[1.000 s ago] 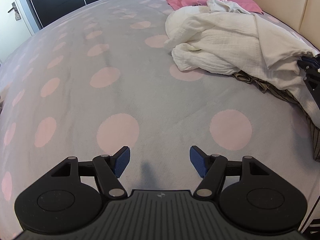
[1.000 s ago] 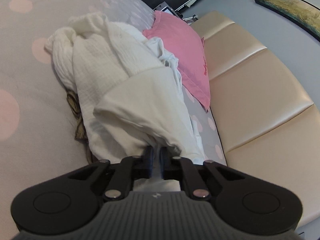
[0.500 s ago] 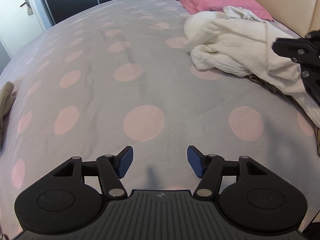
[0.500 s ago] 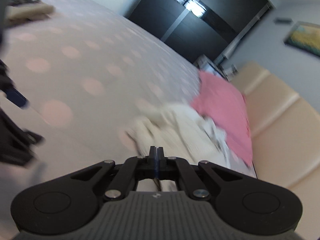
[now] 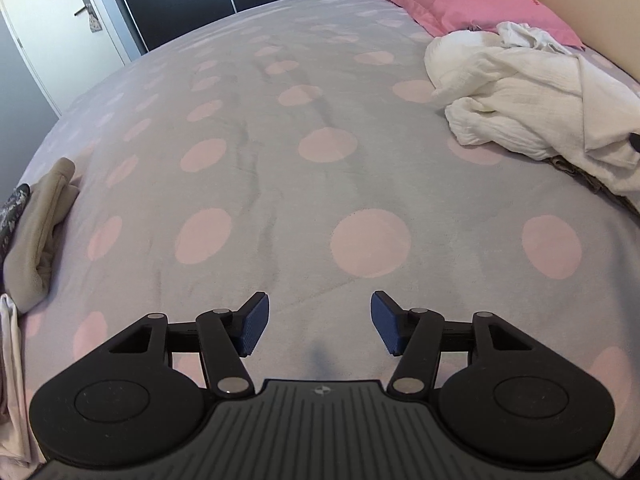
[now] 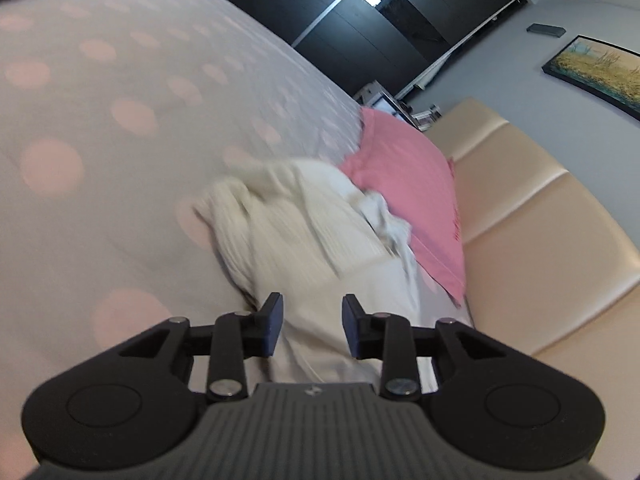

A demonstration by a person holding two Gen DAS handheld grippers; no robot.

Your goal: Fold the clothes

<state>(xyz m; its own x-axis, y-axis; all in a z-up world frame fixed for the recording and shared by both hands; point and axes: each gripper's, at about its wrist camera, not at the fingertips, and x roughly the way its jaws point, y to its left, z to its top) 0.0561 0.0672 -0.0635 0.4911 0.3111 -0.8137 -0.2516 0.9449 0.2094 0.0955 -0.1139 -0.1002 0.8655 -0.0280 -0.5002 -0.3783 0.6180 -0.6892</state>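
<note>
Both grippers, left (image 5: pixel 316 328) and right (image 6: pixel 312 330), jaws apart above white clothes (image 6: pixel 304 240).

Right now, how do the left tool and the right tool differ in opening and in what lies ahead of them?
The left tool is spread wide; the right tool is open less far. The left tool is over bare dotted bedspread, with the white garment pile off to its right; the right tool has that white pile directly between and beyond its fingers. Both are open and grip nothing.
</note>
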